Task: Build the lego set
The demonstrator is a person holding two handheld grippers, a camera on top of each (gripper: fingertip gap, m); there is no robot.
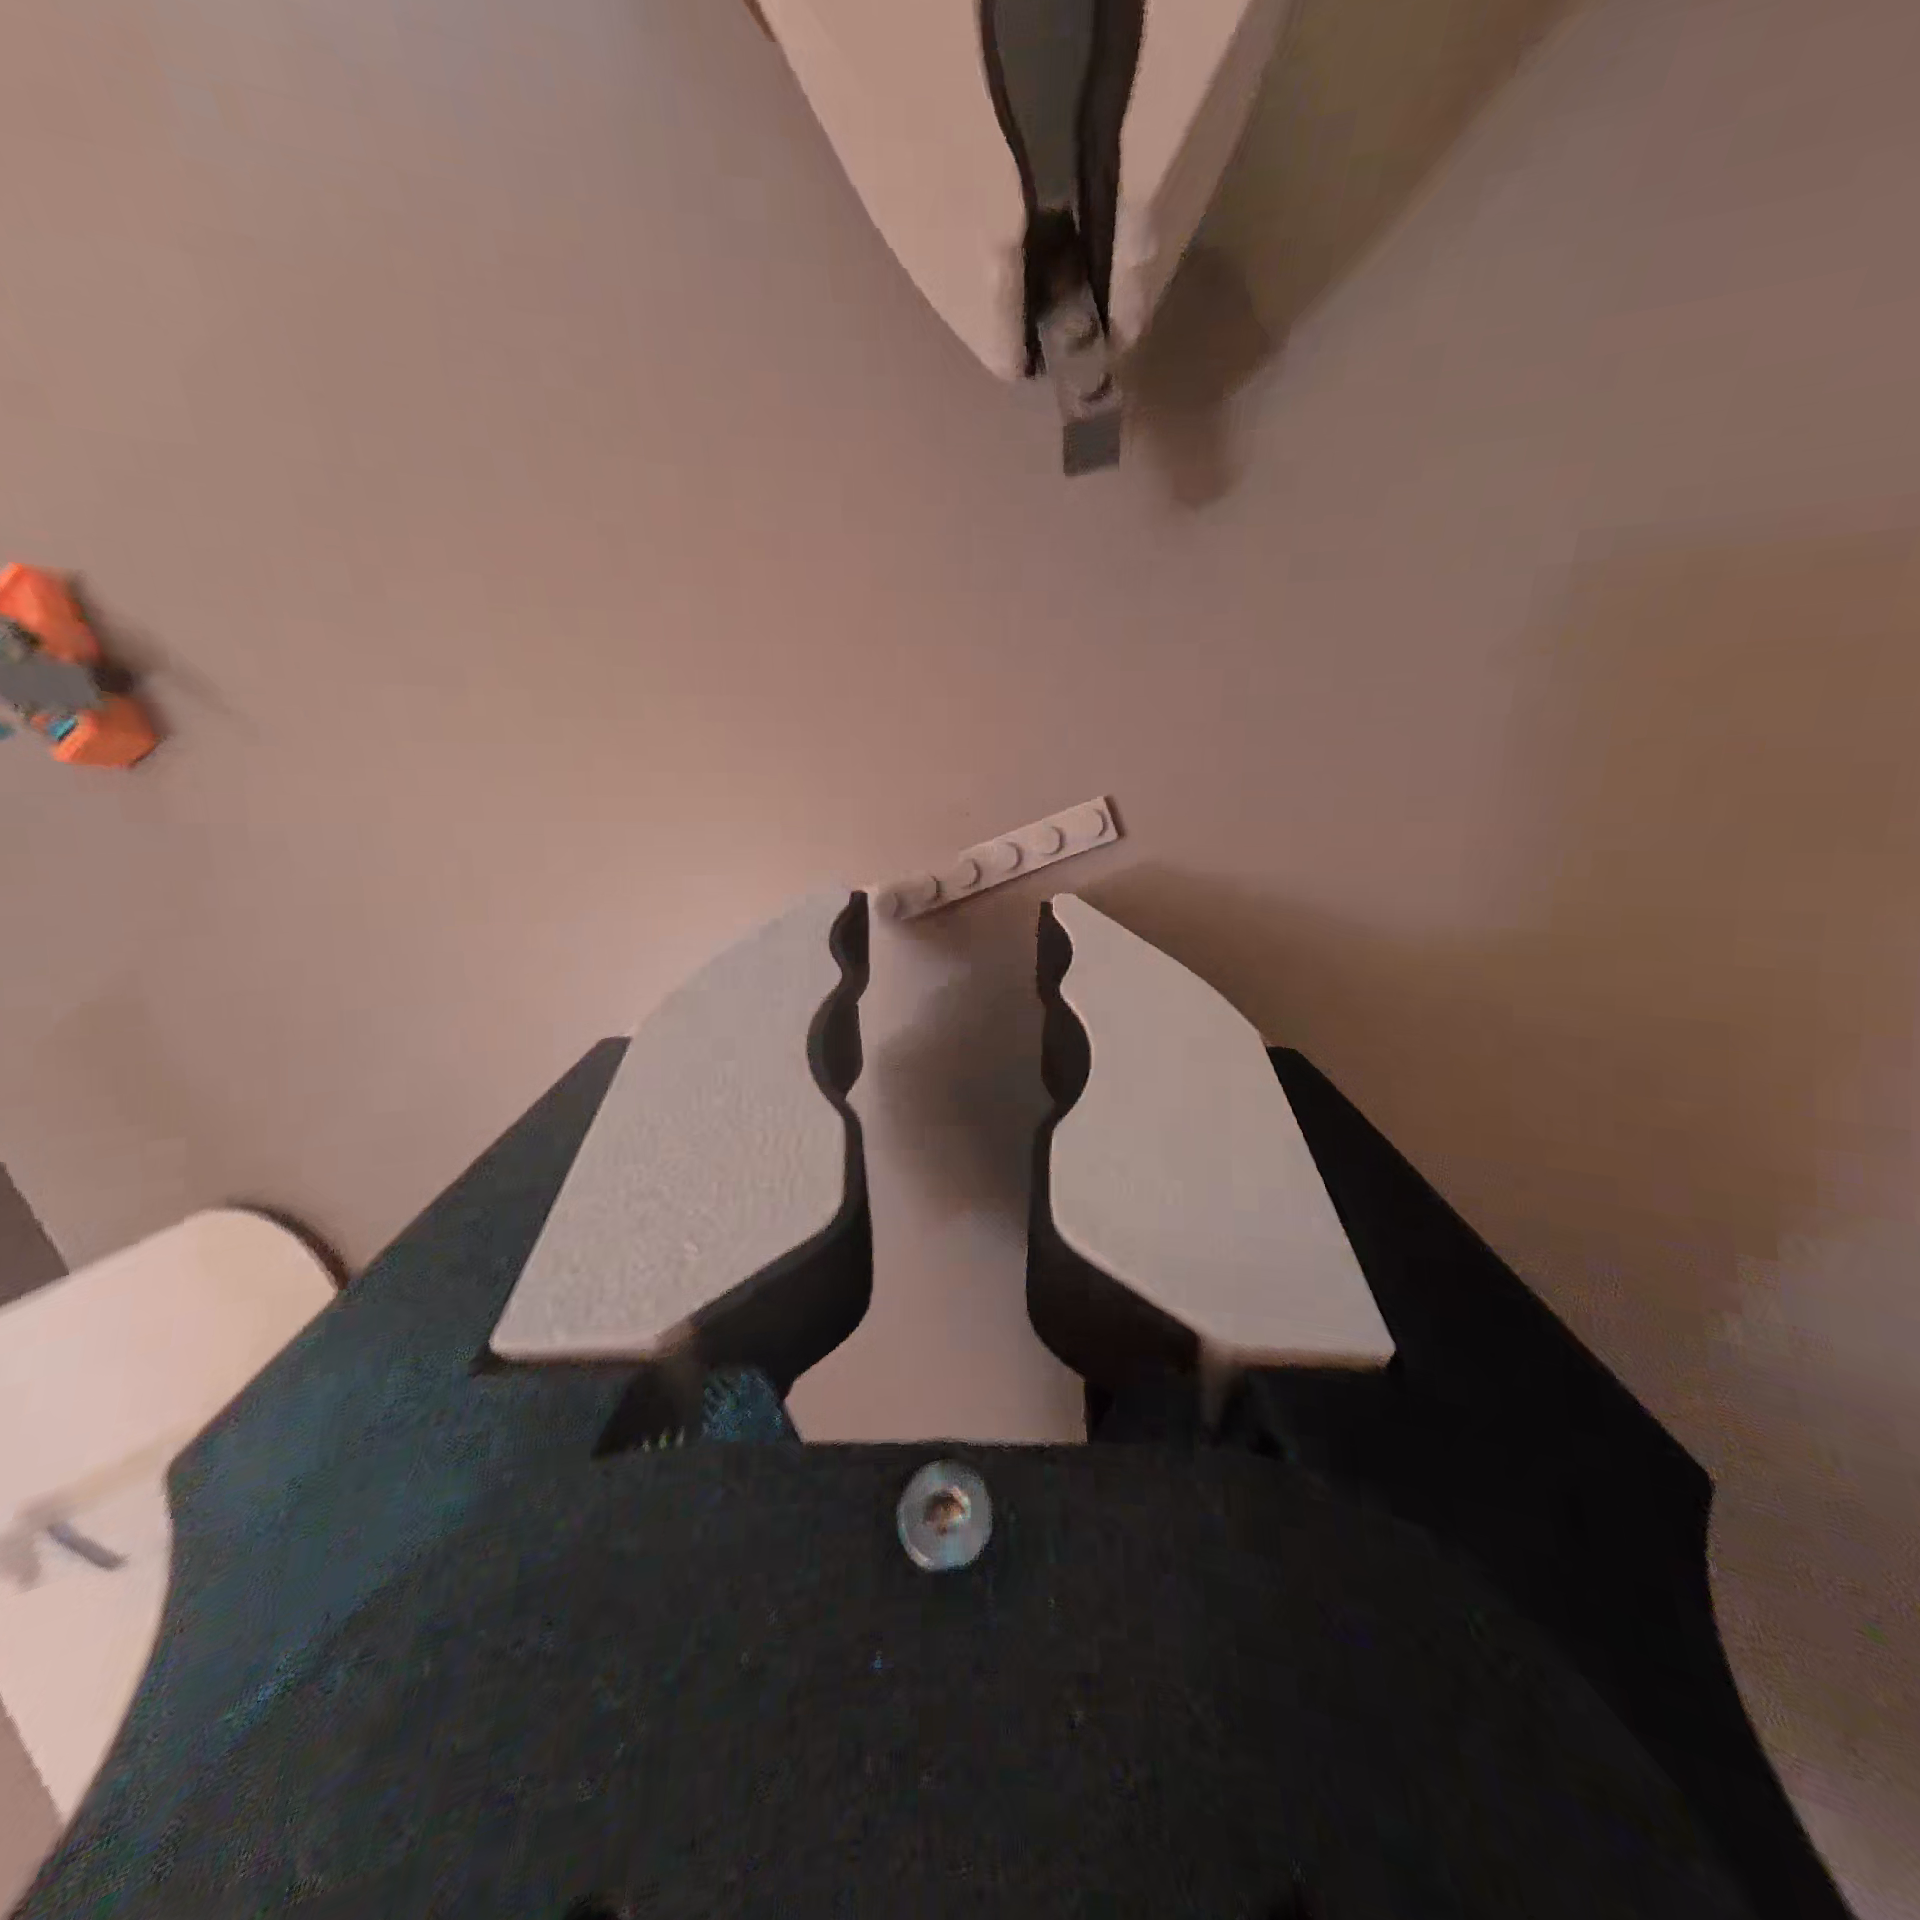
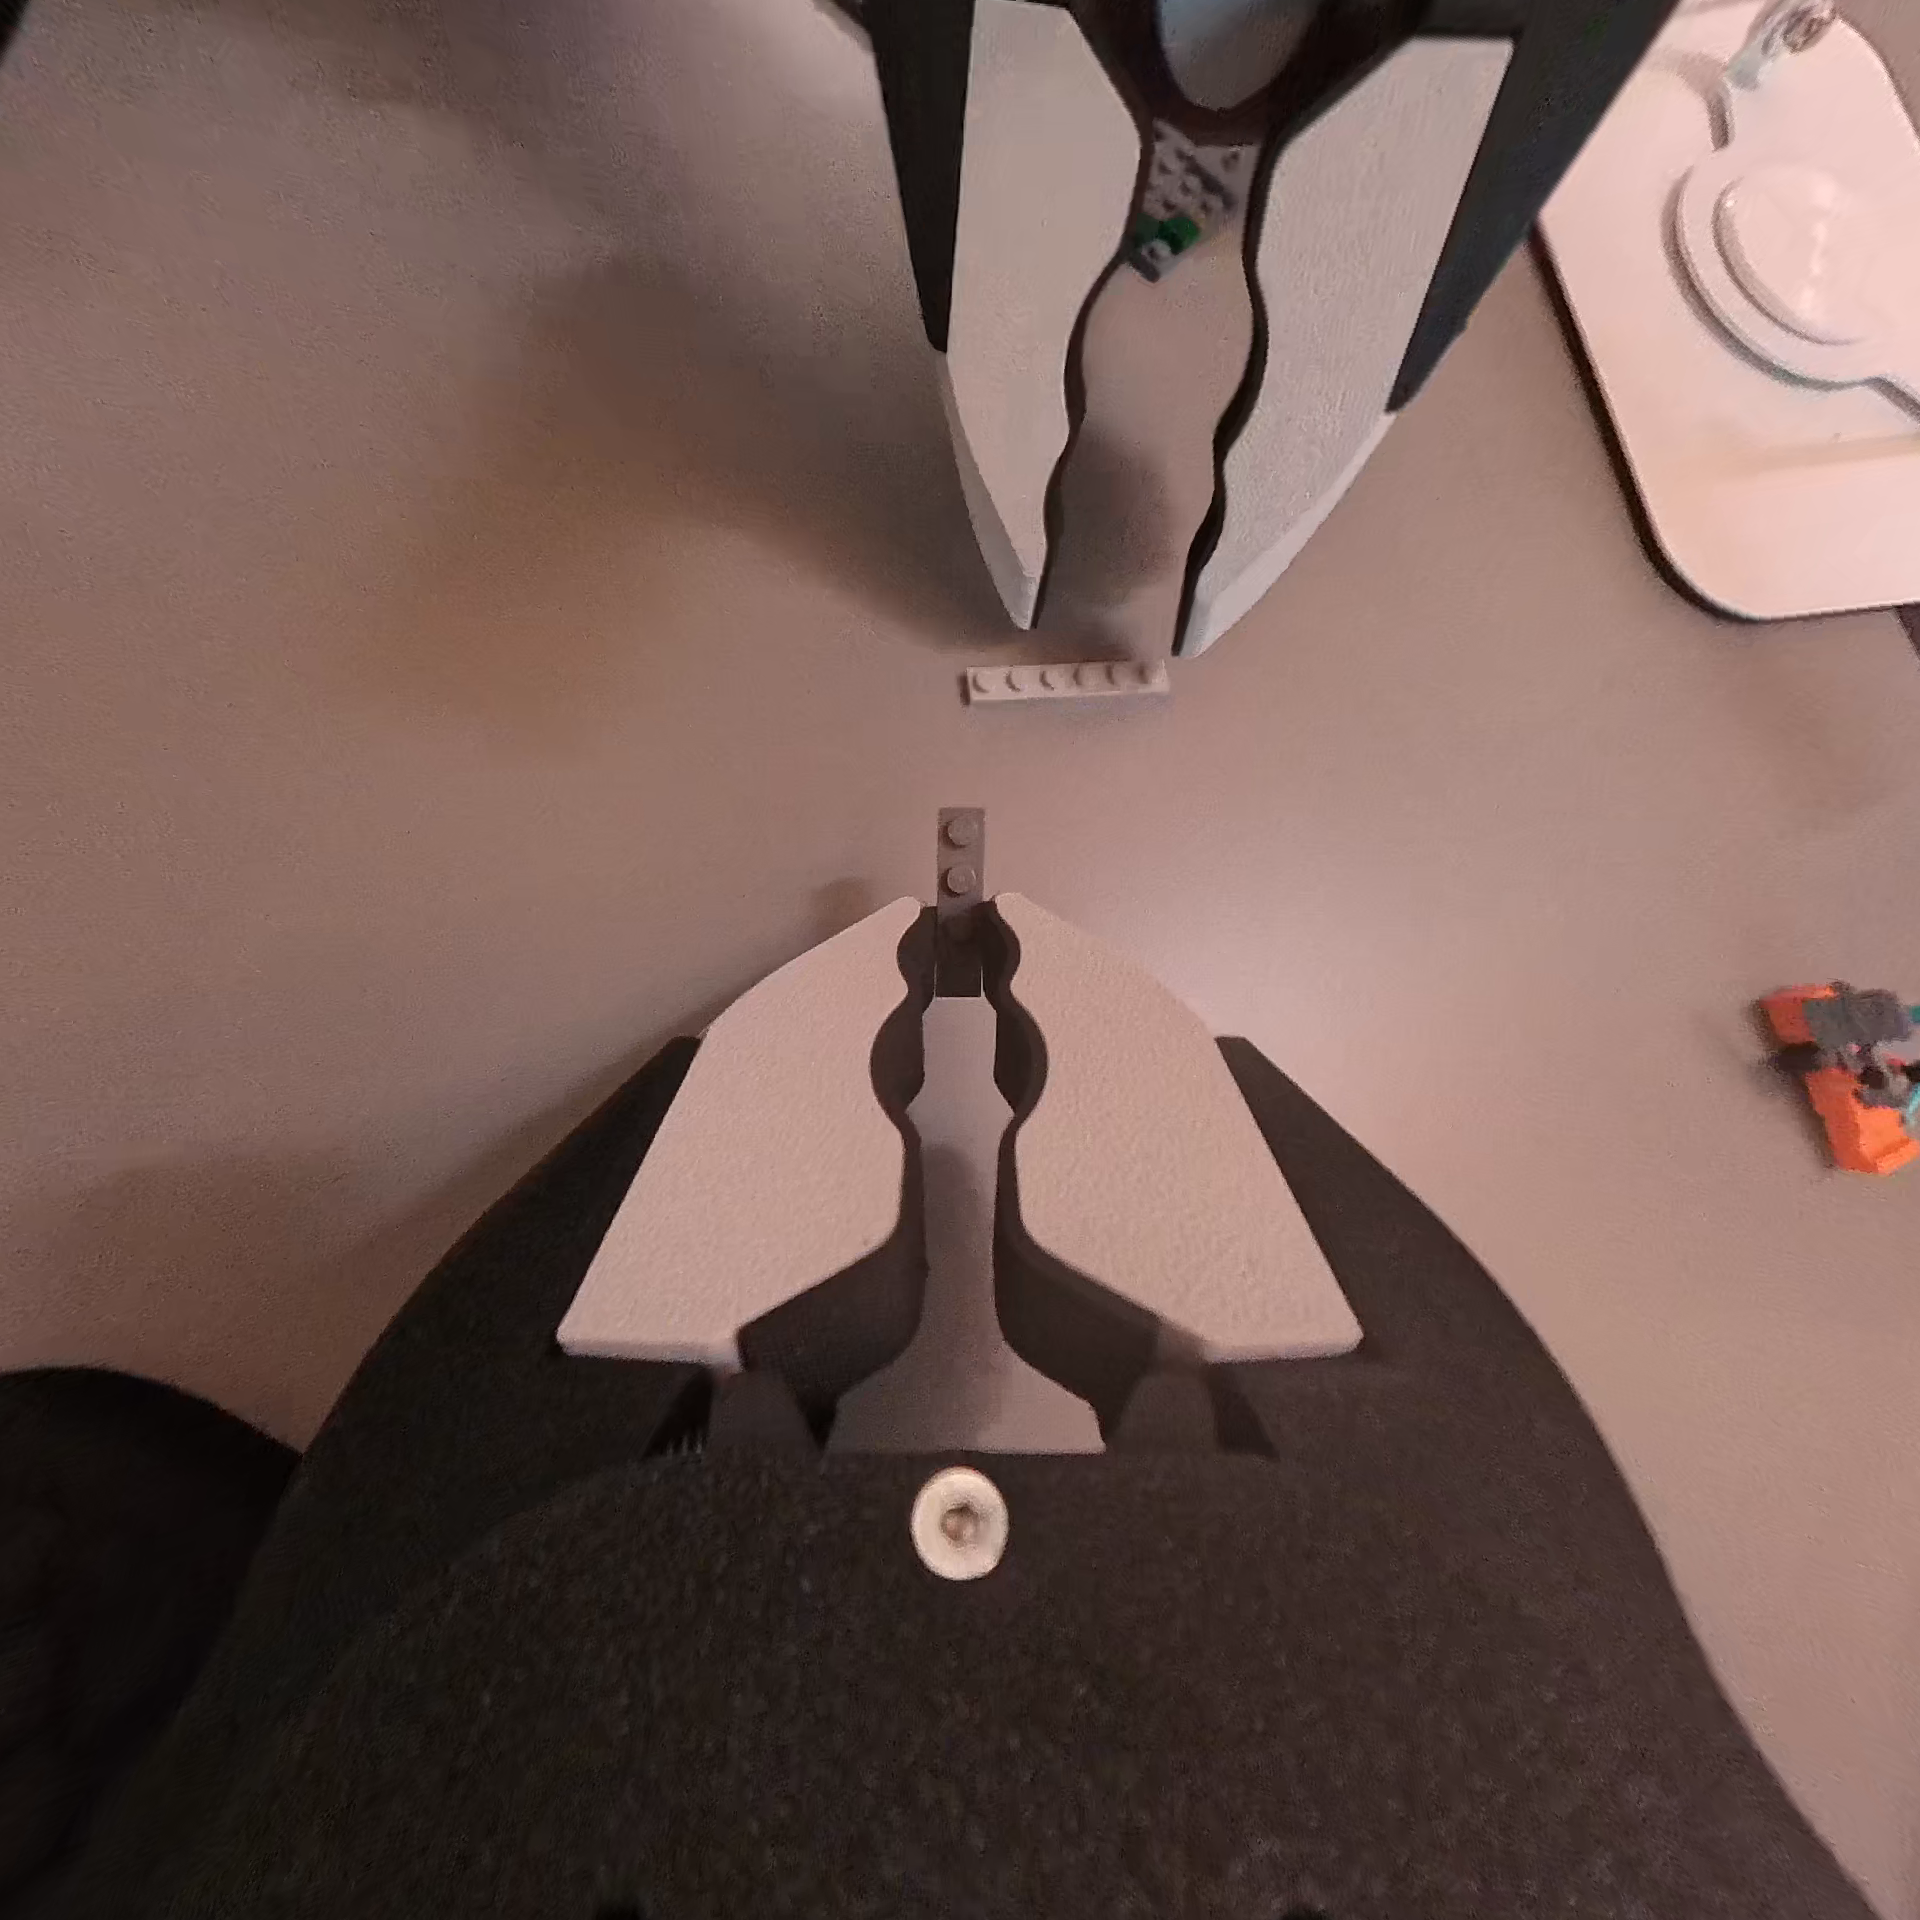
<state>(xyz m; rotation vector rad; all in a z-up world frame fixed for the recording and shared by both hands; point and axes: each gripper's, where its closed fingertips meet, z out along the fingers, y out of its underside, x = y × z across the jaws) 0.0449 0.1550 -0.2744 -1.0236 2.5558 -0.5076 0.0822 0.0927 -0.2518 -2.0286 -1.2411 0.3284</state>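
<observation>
Over on the left, the left tongs (image 1: 951, 902) stand spread apart with nothing between them, tips poised just beside the near end of a light grey plate (image 1: 1000, 858) that lies flat on the surface (image 1: 520, 416), studs up. This looks like the pick-up step for that long strip: the tips do not straddle it yet, so the next move calls for coming forward and squaring up until the strip sits between the fingers, then closing across its narrow width.

Moving right, the right tongs (image 2: 958, 906) are pinched on a dark grey plate (image 2: 961, 862), a short narrow piece jutting out past the tips towards the light strip, near it but apart. I'd guess the two plates are meant to join.

Farther off sits an orange and grey build (image 2: 1844, 1086), well apart from both tongs, and a white stand (image 2: 1662, 436) rests at the surface's edge.
</observation>
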